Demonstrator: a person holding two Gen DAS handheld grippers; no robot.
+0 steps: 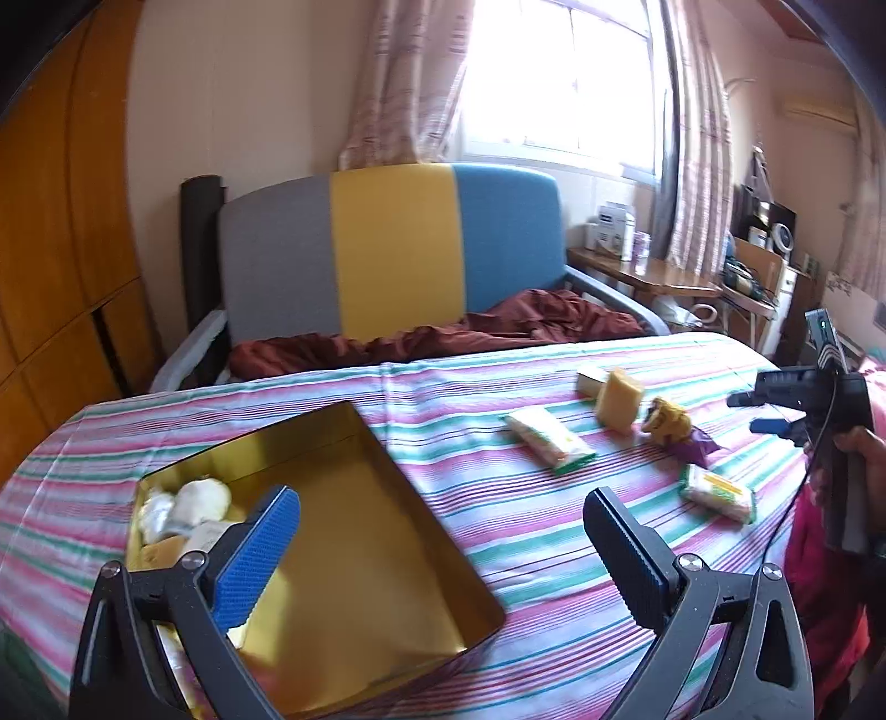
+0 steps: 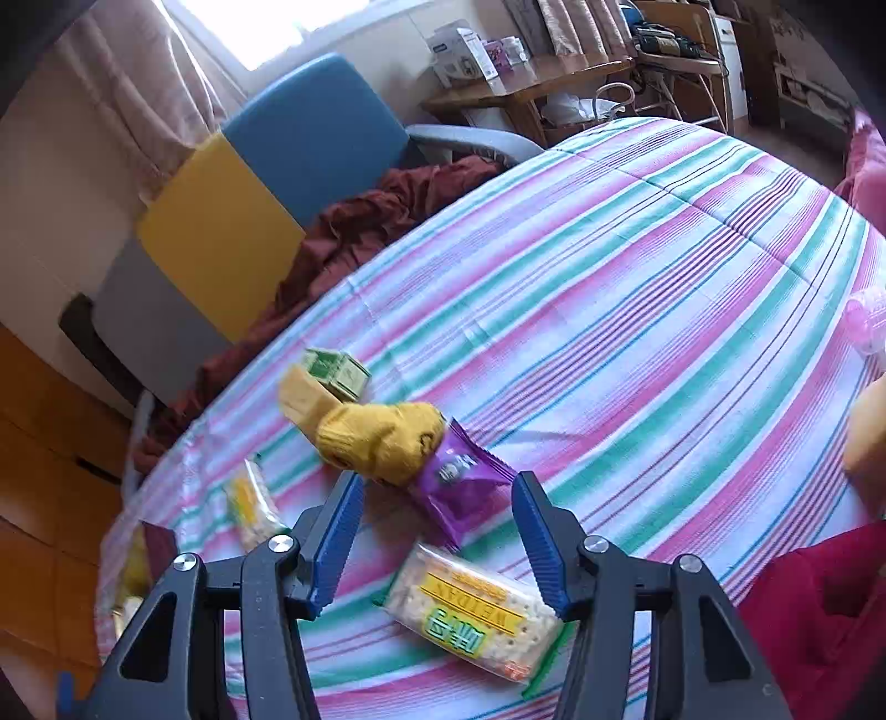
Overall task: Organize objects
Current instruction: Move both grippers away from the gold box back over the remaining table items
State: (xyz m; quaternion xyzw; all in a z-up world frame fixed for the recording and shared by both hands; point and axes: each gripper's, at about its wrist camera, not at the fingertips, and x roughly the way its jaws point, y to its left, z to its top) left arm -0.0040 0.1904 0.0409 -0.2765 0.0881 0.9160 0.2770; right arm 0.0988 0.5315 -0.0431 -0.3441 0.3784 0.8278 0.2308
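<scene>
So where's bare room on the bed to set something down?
Free: the striped sheet right of the purple packet, and the strip between the gold tin and the snacks. Crowded: around the yellow glove and cracker packet.

Left wrist view: my left gripper's near finger (image 1: 257, 554) covers part of the gold tin (image 1: 387, 554); the wrapped items in its upper-left corner (image 1: 183, 507) are too blurred for me to identify. The right gripper (image 1: 769, 412) at the right edge is partly cut off.

Right wrist view: the cracker packet (image 2: 476, 615) is partly behind my lower-right finger. A pale orange object (image 2: 869, 437) is cut by the right edge; unidentifiable. Shelf clutter (image 2: 664, 41), upper right, is too small to read.
</scene>
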